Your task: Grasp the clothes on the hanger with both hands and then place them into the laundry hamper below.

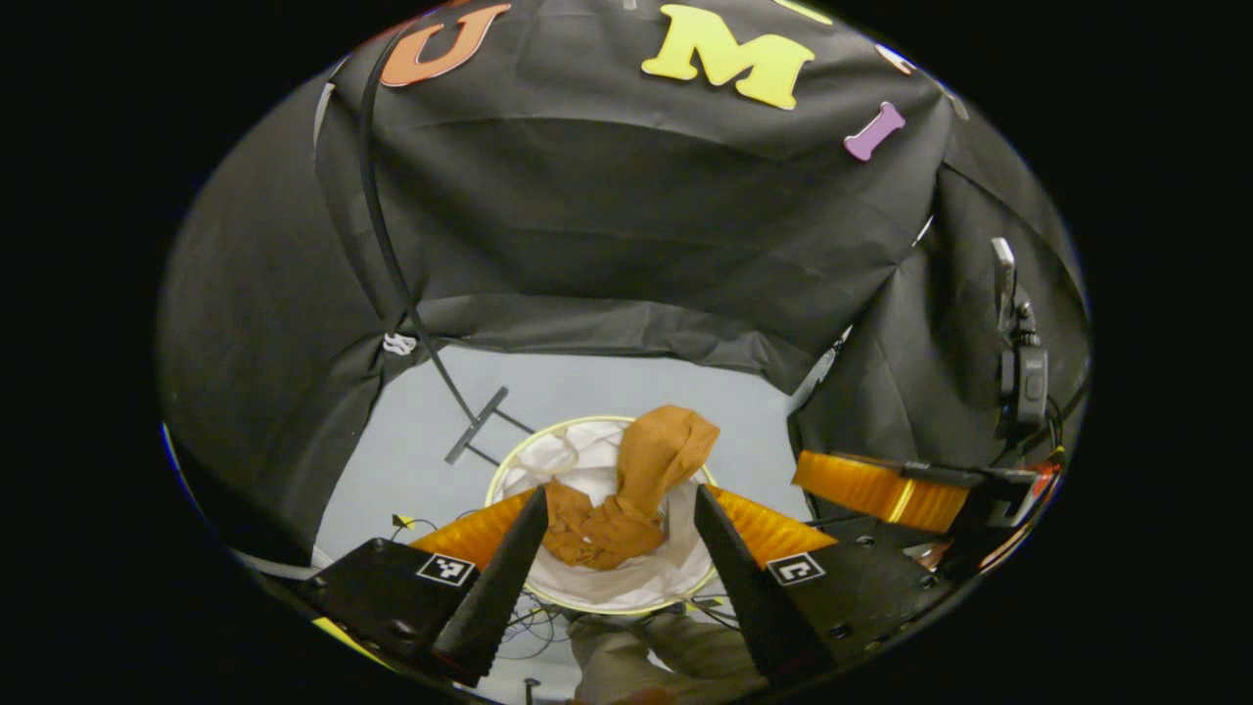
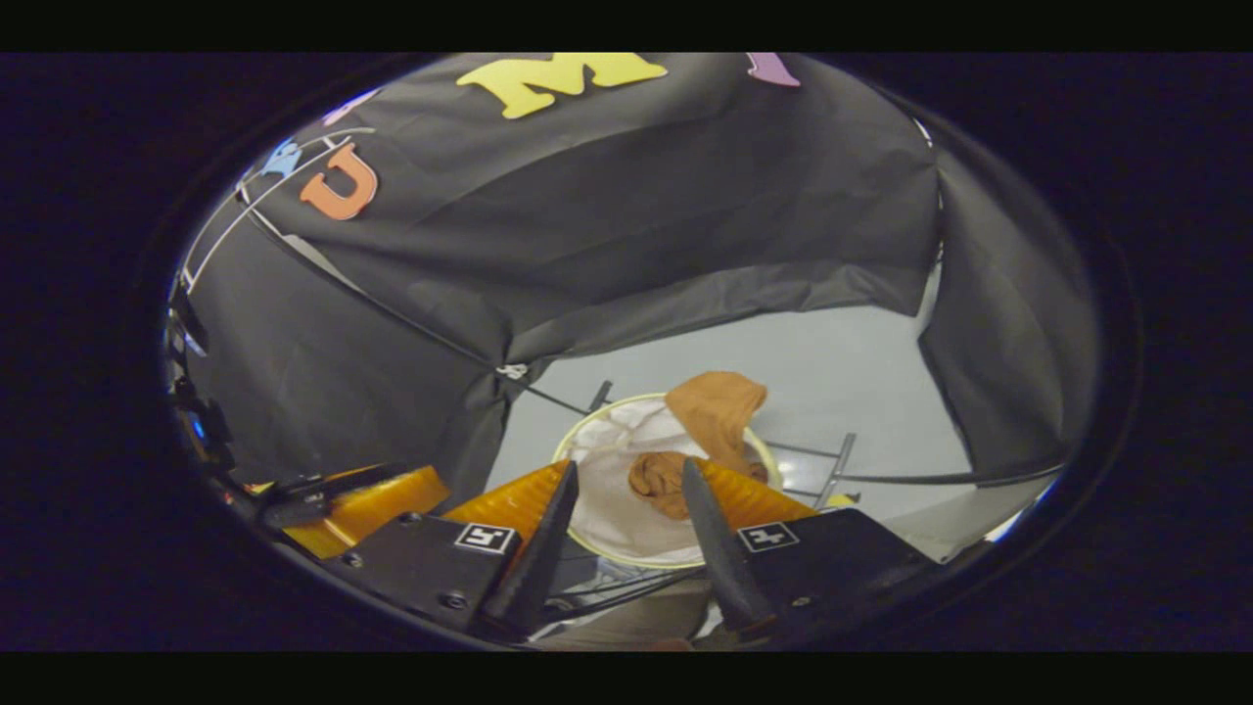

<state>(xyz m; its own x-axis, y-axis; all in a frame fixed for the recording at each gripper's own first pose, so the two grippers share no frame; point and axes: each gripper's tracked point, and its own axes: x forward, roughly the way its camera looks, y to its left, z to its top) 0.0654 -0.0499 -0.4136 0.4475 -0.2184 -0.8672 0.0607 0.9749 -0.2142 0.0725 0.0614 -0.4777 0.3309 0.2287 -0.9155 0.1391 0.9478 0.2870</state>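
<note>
- Left gripper view: garment (image 1: 636, 490), an orange-brown piece of clothing, lay bunched inside the laundry hamper (image 1: 626, 587), with one fold draped up over the rim toward 12 o'clock.
- The hamper was a round, white-lined basket with a pale rim, standing on the grey floor (image 1: 431, 441) below the camera.
- The left gripper (image 1: 617, 509) hung above the hamper with its jaws spread wide; the cloth showed between the fingers but well below them, so nothing was held.
- At 3 o'clock the right gripper (image 1: 910, 490) appeared farther off, near the booth's side wall; from this angle its jaws could not be judged.
- At 9 o'clock from the hamper, a dark metal foot of a stand (image 1: 477, 424) rested on the floor, apart from the rim.
- Right gripper view: the same garment (image 2: 700, 441) sat in the hamper (image 2: 626, 539), its raised fold lying over the far rim at about 1 o'clock.
- The right gripper (image 2: 626, 475) hovered over the basket with its jaws open moderately and empty, the cloth beneath them untouched.
- At 9 o'clock the left gripper (image 2: 343, 499) showed low in the picture, partly in shadow.
- Stand feet (image 2: 832, 470) lay on the floor at 3 o'clock from the hamper.
- Progress, as a judgement: the clothing was off the hanger and resting in the hamper, both grippers free, so the task looked essentially done; at most the fold over the rim could be tucked in.
</note>
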